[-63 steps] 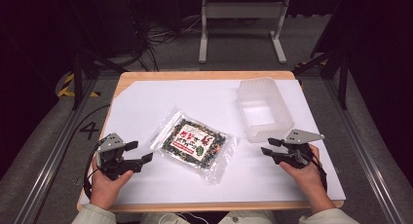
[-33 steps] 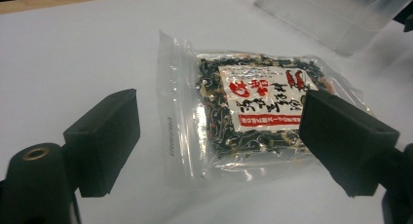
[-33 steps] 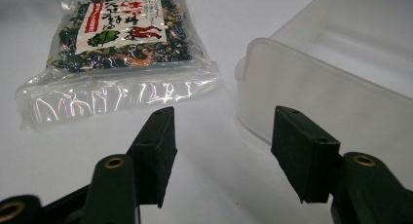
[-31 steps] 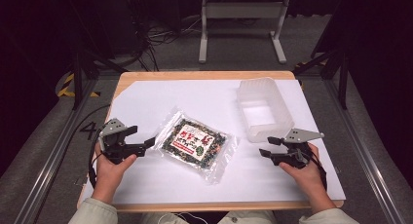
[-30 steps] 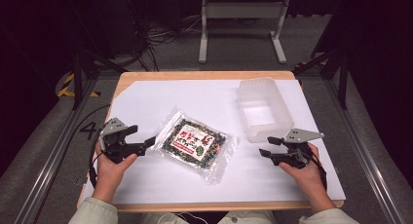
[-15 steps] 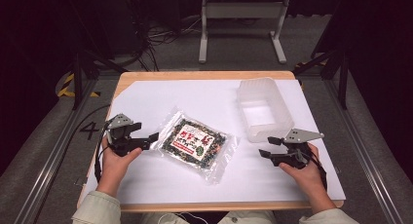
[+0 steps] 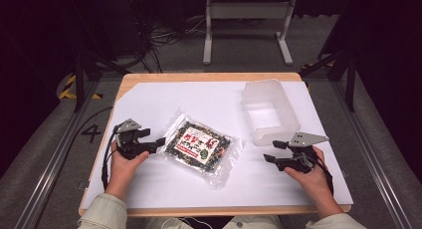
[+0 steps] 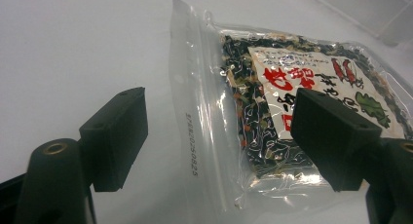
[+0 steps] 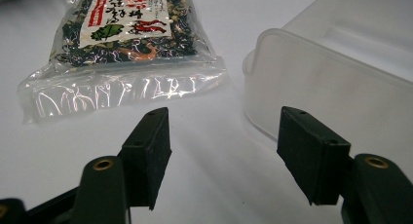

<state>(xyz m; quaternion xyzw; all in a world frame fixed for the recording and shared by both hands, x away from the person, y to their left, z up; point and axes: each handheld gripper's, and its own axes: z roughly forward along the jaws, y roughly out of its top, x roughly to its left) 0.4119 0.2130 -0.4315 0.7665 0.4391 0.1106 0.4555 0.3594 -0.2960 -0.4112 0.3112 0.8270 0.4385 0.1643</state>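
Note:
A clear bag of dark dried mix (image 7: 201,145) with a white and red label lies flat on the white sheet. My left gripper (image 7: 160,141) is at the bag's left edge. In the left gripper view its jaws (image 8: 219,131) straddle the bag (image 8: 292,78)'s sealed edge without pressing it; they are open and have just been closing a little. My right gripper (image 7: 271,151) rests at the right, apart from the bag. Its jaws (image 9: 224,146) are open with nothing between them and have just been opening. The bag (image 9: 126,34) lies ahead of them.
A translucent plastic container (image 7: 271,112) stands empty at the back right, just beyond my right gripper, and its wall (image 9: 341,87) looms near the right jaw. The white sheet (image 7: 149,189) covers a wooden table; dark floor and metal rails surround it.
My left gripper has moved right and down to the bag's left edge, so that its jaws now flank it. The right hand, the bag and the container have stayed put.

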